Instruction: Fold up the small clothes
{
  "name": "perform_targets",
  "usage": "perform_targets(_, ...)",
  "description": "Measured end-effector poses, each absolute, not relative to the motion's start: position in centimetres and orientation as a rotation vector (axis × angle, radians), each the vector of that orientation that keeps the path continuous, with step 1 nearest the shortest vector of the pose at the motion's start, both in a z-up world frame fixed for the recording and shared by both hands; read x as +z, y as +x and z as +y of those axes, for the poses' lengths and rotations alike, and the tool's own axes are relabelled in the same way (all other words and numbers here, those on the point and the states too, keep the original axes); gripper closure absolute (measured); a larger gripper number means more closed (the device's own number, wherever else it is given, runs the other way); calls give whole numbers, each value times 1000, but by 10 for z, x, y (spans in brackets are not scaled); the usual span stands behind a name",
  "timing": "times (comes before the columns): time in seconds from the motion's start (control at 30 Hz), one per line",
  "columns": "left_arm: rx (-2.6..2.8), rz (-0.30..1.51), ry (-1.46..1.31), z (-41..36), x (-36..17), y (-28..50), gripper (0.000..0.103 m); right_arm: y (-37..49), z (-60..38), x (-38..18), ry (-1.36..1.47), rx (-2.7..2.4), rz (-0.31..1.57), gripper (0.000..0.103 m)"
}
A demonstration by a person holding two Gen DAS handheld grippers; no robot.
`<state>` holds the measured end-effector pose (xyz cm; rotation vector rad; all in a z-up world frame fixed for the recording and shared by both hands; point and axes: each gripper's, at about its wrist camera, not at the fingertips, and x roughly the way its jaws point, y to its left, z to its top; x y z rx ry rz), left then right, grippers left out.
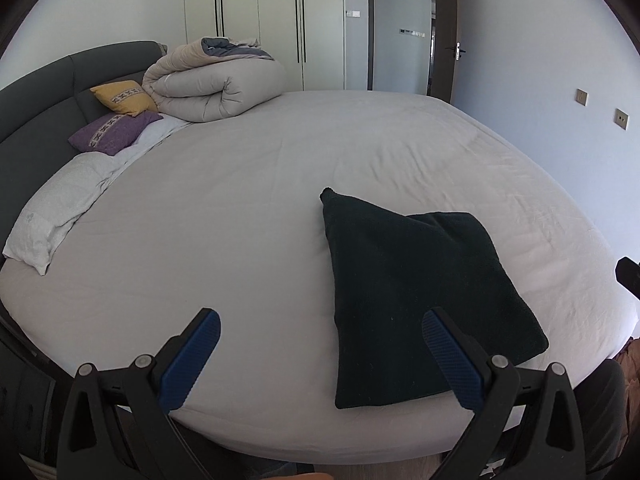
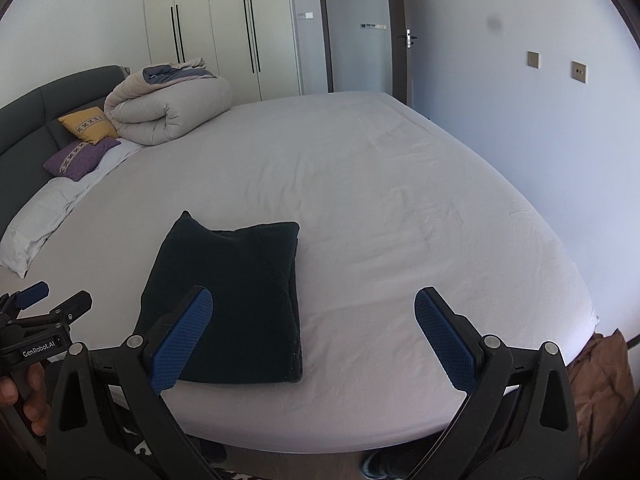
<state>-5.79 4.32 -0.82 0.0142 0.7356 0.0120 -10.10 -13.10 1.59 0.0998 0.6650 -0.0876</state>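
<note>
A dark folded garment lies flat on the bed's pale sheet near the front edge. My left gripper hovers open above the front edge, its right finger over the garment's near left part, nothing between the blue pads. In the right wrist view the garment sits left of centre. My right gripper is open and empty, its left finger over the garment's near edge. The left gripper shows at the left edge, held by a hand.
A rolled beige duvet, a yellow cushion, a purple cushion and a white pillow lie by the dark headboard at the far left. Wardrobes and an open doorway stand behind. Brown cloth hangs off the bed's right corner.
</note>
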Motion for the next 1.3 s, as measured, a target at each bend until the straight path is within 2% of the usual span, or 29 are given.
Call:
perform_targets(0.57,12,812,1,40,-33,-53,0,-78,-111,-18,74,-62,735,0)
perform_targets(1.3,17,847,3,44,-49,-48,0,-62,-84,-30,52,-49,767,0)
